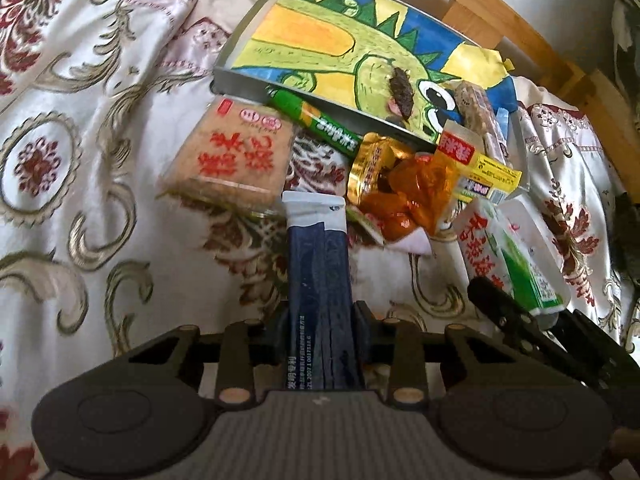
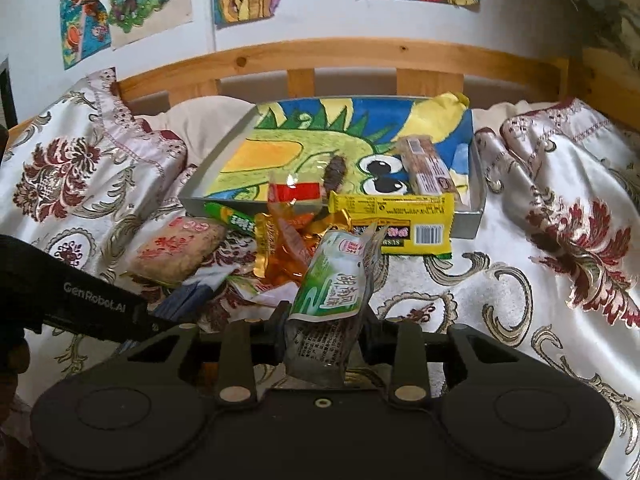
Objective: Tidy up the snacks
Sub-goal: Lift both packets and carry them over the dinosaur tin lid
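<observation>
My left gripper (image 1: 321, 324) is shut on a dark blue stick packet (image 1: 318, 280) with a white top, held above the bedspread. My right gripper (image 2: 326, 328) is shut on a green and white snack packet (image 2: 336, 280); in the left wrist view the same packet (image 1: 516, 256) shows at the right. Ahead lies a pile of snacks: a brown rice cake packet (image 1: 236, 152), a green stick (image 1: 316, 120), an orange and gold packet (image 1: 400, 184) and a yellow bar (image 2: 392, 206). Behind them sits a grey tray (image 2: 468, 220) lined with a dinosaur drawing, holding a brown bar (image 2: 426, 168).
Everything rests on a white and red floral bedspread (image 2: 540, 280) with raised folds on the left and right. A wooden headboard (image 2: 320, 56) and a wall with drawings stand behind the tray. The left gripper's body (image 2: 100, 308) crosses the lower left of the right wrist view.
</observation>
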